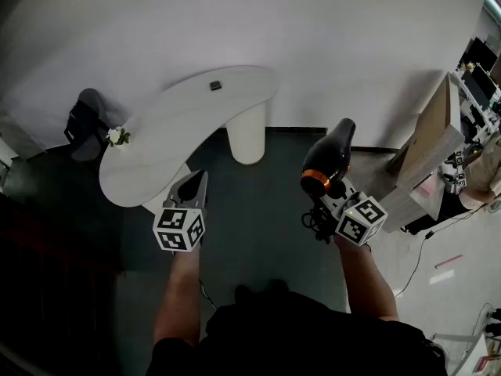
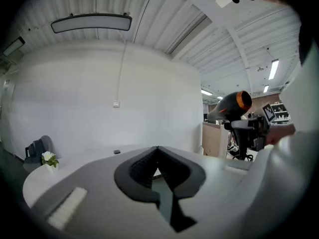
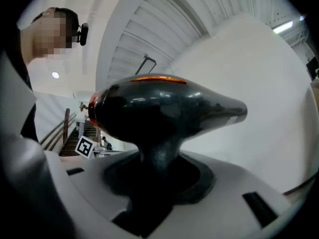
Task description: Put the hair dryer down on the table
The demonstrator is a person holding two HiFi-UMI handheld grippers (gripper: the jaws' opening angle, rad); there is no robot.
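Observation:
A black hair dryer (image 1: 329, 159) with an orange ring is held up in the air by its handle, my right gripper (image 1: 333, 197) shut on it, to the right of the table. In the right gripper view the hair dryer (image 3: 164, 113) fills the middle, its handle sunk between the jaws. The white curved table (image 1: 180, 124) stands ahead on a thick white leg. My left gripper (image 1: 192, 188) hovers just off the table's near edge with its jaws together and nothing in them. From the left gripper view the hair dryer (image 2: 232, 106) shows at the right.
On the table lie a small dark object (image 1: 215, 85) near the far side and a small white flower (image 1: 118, 136) at its left end. A dark chair (image 1: 84, 120) stands left of the table. A cardboard box (image 1: 434, 135) and cluttered desks are at the right.

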